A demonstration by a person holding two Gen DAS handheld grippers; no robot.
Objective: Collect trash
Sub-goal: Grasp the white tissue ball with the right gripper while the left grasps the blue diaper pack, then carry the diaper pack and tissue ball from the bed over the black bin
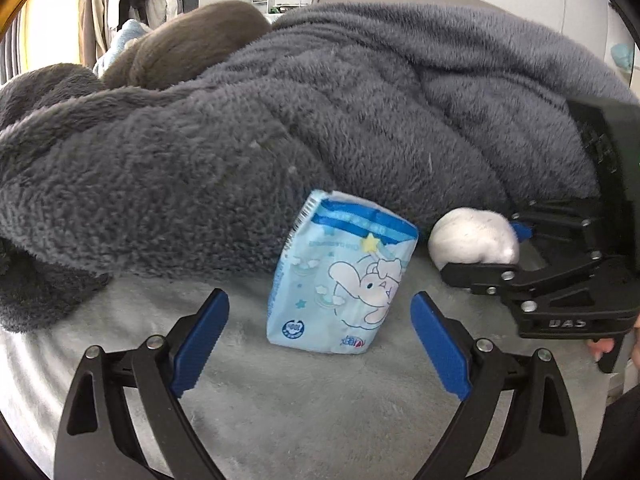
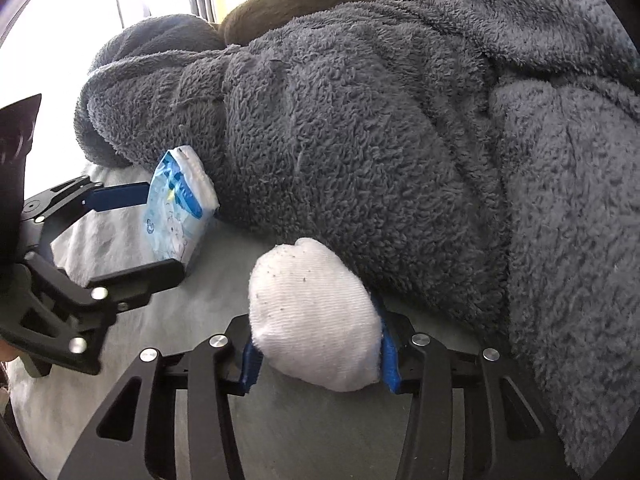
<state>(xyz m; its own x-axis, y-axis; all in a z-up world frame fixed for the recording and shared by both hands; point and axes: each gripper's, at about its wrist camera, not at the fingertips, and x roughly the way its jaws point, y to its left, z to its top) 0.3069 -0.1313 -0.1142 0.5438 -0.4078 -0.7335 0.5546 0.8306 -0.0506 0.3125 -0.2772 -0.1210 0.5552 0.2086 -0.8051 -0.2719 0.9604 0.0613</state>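
Fluffy grey blanket (image 1: 280, 112) is heaped across the back of the bed (image 1: 304, 408), and both bits of trash have ended up tucked right against its front edge, which is probably why the grippers come in low from the open sheet side.

Right hand-held gripper (image 2: 316, 354) has its blue pads pinching a balled-up white wad (image 2: 314, 316), looks like a sock or knitted cloth, honestly can't tell which. It's squeezed from both sides while apparently resting on the sheet, with its far end touching the blanket.

Left hand-held gripper (image 1: 320, 344) is spread wide with nothing in it, pads sitting either side of the light blue tissue pack (image 1: 340, 276) but not touching it. The pack stands on end, tilted a bit, leaning back into the blanket. From the right wrist view the left jaws straddle it, so I'd guess a squeeze is next. It's soft and propped up, so a nudge from one pad could tip it over.
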